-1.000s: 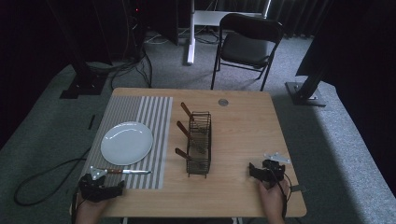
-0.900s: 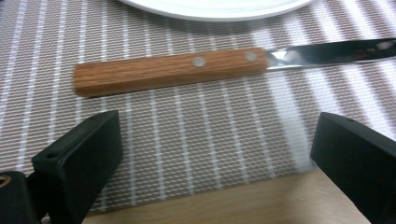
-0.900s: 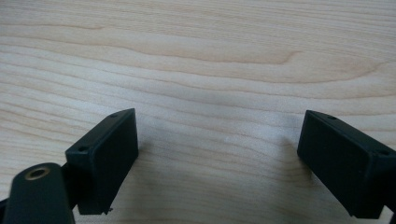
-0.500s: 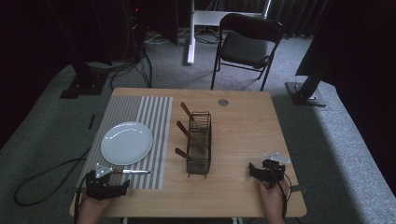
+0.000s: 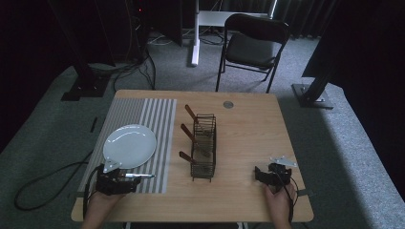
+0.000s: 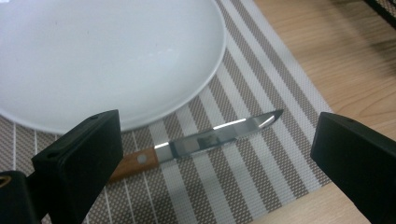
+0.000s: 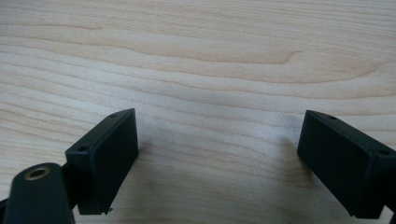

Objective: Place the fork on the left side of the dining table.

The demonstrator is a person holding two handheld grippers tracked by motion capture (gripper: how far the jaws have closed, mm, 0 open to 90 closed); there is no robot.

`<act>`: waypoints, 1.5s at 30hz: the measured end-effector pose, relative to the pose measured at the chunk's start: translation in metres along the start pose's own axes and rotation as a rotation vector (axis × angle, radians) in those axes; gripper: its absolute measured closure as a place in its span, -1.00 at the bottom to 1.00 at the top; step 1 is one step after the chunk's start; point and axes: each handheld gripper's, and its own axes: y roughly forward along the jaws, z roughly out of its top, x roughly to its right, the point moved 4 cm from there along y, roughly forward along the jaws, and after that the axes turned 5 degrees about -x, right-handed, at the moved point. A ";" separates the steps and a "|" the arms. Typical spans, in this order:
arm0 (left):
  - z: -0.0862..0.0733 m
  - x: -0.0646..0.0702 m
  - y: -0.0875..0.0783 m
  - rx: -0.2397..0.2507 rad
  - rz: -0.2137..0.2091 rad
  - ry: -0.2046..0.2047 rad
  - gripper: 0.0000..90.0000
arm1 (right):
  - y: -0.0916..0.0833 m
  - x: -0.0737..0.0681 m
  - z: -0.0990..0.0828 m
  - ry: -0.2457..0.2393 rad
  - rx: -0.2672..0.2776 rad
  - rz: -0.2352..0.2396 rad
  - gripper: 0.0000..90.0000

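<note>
Knife flat between open left tongs; seemingly untouched.

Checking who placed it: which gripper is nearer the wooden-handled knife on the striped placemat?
Left. The left gripper sits open at the wooden-handled knife; the right gripper rests open across the table, beyond the wire basket.

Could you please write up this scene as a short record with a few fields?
Surface: wooden table with a striped placemat
Plate: white plate on the placemat
Knife: knife with a wooden handle, flat on the placemat beside the plate
Left tool: left tool open, jaws either side of the knife
Right tool: right tool open over bare wood
Rack: wire caddy holding wooden-handled utensils
</note>
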 end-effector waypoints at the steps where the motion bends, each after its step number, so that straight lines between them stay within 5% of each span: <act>1: 0.004 0.002 -0.001 0.006 -0.003 0.008 -0.95 | 0.000 0.000 0.000 -0.002 0.000 0.000 -0.73; 9: 0.022 0.006 -0.005 0.053 -0.087 -0.001 -0.95 | 0.000 0.000 0.000 -0.002 0.001 0.000 -0.73; 32: 0.112 0.036 -0.024 0.148 -0.179 0.131 -0.91 | 0.000 0.000 0.000 -0.002 0.001 0.000 -0.73; 45: 0.156 0.063 -0.020 0.145 -0.234 0.174 -0.91 | 0.000 0.000 0.000 -0.003 0.002 -0.001 -0.73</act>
